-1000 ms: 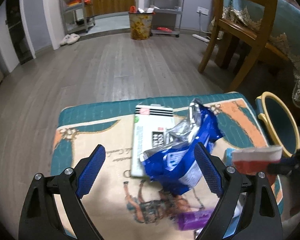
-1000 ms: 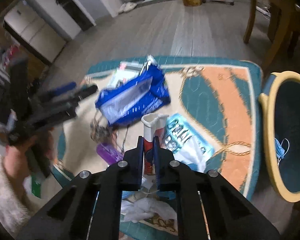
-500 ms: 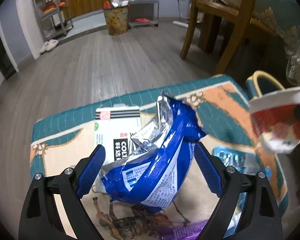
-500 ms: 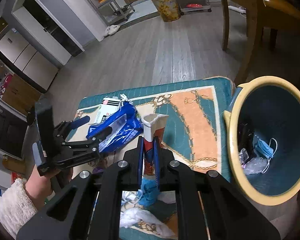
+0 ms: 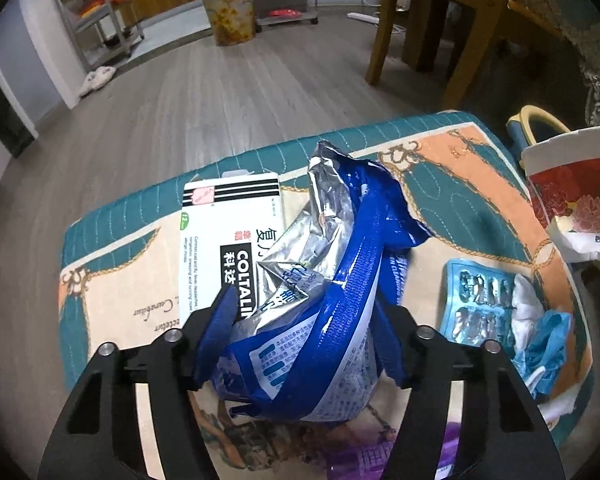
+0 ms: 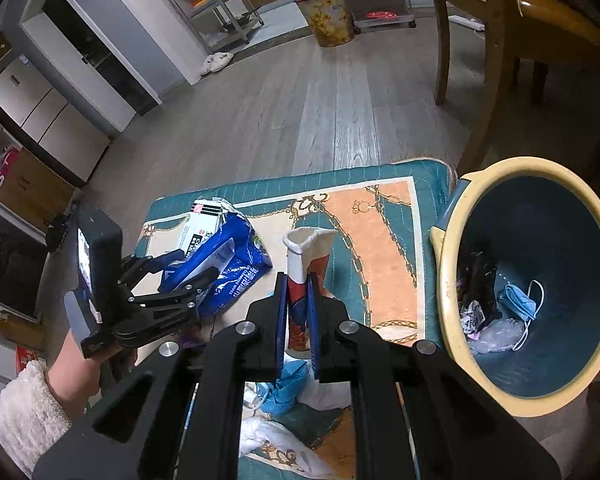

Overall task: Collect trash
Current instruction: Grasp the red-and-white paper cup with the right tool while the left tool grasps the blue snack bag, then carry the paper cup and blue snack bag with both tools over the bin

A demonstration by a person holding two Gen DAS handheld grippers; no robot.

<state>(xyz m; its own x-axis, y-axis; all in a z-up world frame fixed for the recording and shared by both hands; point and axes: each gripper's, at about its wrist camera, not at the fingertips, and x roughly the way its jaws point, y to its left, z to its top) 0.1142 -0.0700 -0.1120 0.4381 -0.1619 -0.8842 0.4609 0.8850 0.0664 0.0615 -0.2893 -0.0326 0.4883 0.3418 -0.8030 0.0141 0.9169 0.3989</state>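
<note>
A crumpled blue and silver foil bag (image 5: 320, 320) lies on a patterned rug (image 5: 112, 280). My left gripper (image 5: 304, 320) straddles it, and its jaws are closing with both blue pads touching the bag's sides. The right wrist view shows the same gripper (image 6: 188, 272) around the bag (image 6: 220, 256). My right gripper (image 6: 298, 320) is shut on a flattened red and white paper cup (image 6: 308, 248), held above the rug, left of the bin. The cup (image 5: 572, 192) also shows at the left wrist view's right edge. A teal bin with a yellow rim (image 6: 452, 280) stands at the rug's right edge.
A white medicine box (image 5: 228, 232) lies under the bag. A blister pack (image 5: 476, 300), blue crumpled material (image 5: 544, 344), white tissue (image 6: 276, 440) and a purple wrapper (image 5: 448, 452) lie near me. The bin holds a mask (image 6: 520, 300). A wooden chair (image 5: 420, 20) stands behind it.
My left gripper came down and forward over the blue bag, and its jaws narrowed onto it. My right gripper lifted the cup and carried it closer to the bin.
</note>
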